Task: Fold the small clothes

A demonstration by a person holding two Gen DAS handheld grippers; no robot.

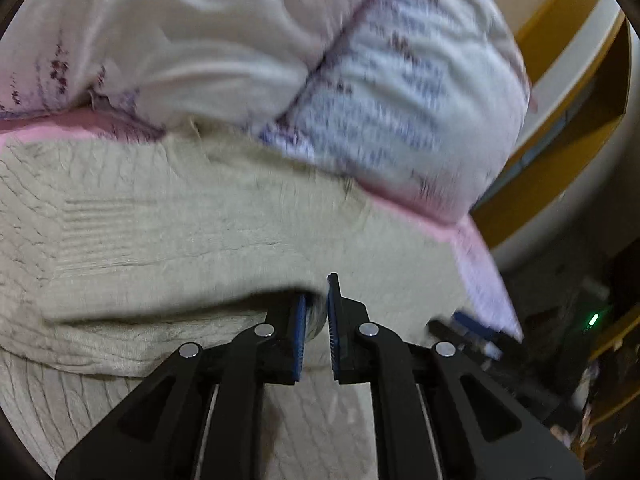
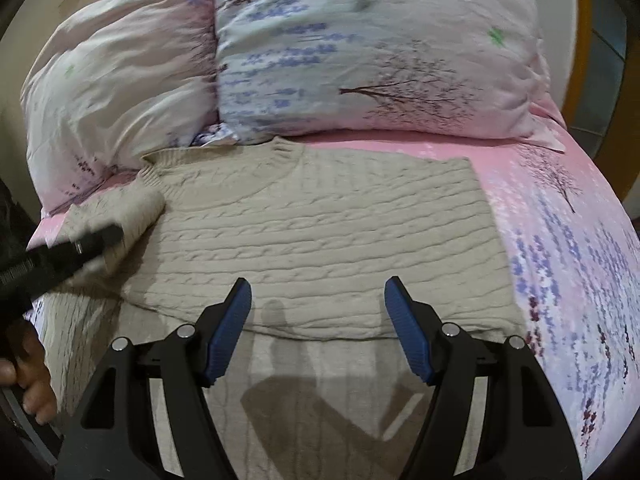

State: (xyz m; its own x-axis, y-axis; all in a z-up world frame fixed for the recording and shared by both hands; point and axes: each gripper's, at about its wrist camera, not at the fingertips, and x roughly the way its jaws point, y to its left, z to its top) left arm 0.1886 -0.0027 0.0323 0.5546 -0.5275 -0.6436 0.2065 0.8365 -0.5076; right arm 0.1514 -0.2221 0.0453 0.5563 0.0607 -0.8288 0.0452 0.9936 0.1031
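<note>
A beige cable-knit sweater (image 2: pixel 320 216) lies flat on the bed, neck toward the pillows. In the right wrist view my right gripper (image 2: pixel 317 284) hovers open over the sweater's lower hem with nothing between its blue pads (image 2: pixel 228 332). At the left of that view my left gripper (image 2: pixel 94 240) holds a bunched sleeve (image 2: pixel 136 208) raised over the sweater's left side. The left wrist view shows the left gripper (image 1: pixel 318 292) shut on a fold of the beige knit (image 1: pixel 160 232), which drapes over its left finger. That view is blurred.
Two floral pillows (image 2: pixel 360 40) (image 2: pixel 120 72) lie behind the sweater on a pink and lilac sheet (image 2: pixel 560 240). The bed drops off at the right. A person's hand (image 2: pixel 32 380) shows at the lower left. Yellow wooden furniture (image 1: pixel 560 80) stands beyond the bed.
</note>
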